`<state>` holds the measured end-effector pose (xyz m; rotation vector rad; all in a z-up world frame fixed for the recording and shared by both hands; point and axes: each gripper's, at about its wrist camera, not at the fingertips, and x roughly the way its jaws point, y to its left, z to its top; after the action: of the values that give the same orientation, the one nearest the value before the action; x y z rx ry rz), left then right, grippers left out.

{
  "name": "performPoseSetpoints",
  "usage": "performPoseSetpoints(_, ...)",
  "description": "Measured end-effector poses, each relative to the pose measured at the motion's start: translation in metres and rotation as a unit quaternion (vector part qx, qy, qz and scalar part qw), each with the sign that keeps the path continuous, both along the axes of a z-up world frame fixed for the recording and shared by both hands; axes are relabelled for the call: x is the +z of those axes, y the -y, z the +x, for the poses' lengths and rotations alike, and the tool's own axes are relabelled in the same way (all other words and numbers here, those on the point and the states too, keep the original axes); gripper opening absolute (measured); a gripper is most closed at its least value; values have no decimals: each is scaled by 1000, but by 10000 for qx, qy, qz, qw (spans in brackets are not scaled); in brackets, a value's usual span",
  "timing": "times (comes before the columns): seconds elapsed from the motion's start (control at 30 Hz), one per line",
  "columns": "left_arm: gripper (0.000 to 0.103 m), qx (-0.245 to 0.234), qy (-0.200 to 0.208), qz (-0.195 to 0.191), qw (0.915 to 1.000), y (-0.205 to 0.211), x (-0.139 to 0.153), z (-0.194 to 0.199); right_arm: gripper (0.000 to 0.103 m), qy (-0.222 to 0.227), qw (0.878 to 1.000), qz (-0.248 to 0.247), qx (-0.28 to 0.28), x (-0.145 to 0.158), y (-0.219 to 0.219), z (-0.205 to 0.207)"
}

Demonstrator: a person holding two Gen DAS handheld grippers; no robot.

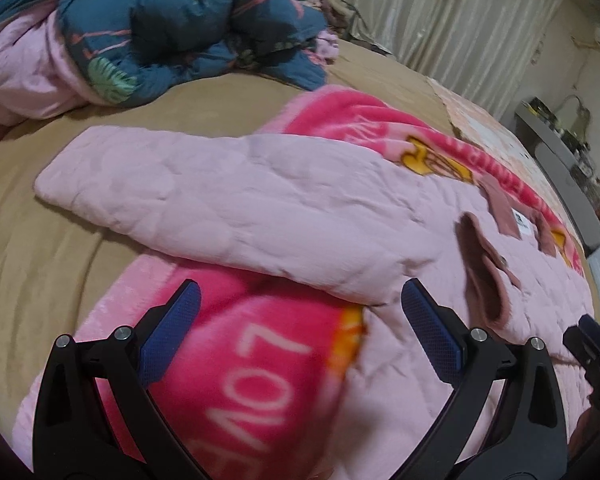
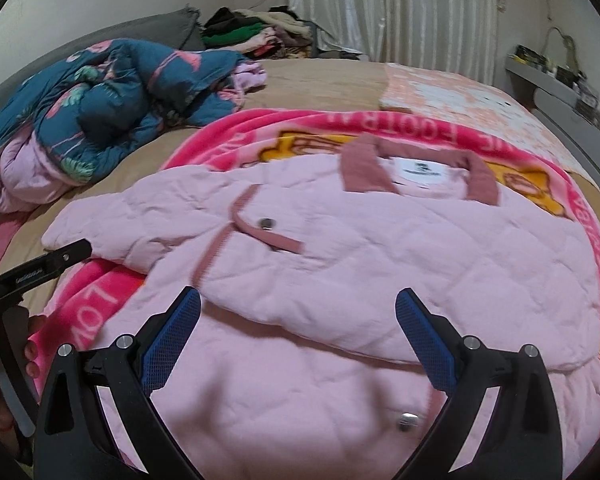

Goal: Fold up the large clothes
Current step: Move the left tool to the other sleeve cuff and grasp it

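I have the pink quilted jacket (image 2: 340, 240) lying front-up on the pink fleece blanket (image 1: 252, 360), which is spread over the bed (image 1: 52, 248). Its collar (image 2: 420, 160) points away from me toward twelve o'clock in the right wrist view. One sleeve (image 1: 188, 192) runs out flat toward nine o'clock, onto the tan bedding; the other side already appears turned in over the body, so I judge I am partway through the sleeve stage of the fold.

The left gripper (image 1: 300, 328) hovers over the blanket just short of that sleeve's near edge. Its jaws stand wide apart, holding nothing and, as far as I can tell, touching nothing. The right gripper (image 2: 298, 332) hangs over the lower front of the jacket, near a snap (image 2: 407, 420), with its jaws equally wide and empty.

My next move, I think, is to bring the left jaws down on the sleeve's cuff end at nine o'clock, close on both layers, and carry it across the chest. The padding is thick, so I want a deep bite.

The crumpled teal quilt (image 2: 112, 108) at ten o'clock lies well apart.
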<state>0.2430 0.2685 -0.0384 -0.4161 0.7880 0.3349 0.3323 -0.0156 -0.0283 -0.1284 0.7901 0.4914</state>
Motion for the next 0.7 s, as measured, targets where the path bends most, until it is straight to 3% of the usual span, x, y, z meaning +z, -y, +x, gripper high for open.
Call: performPoseSetpoints(0.7,94,1239,-158,-346,9916,-104,-32,-14,98,-73,9945,-213,1019,-17,-111,0)
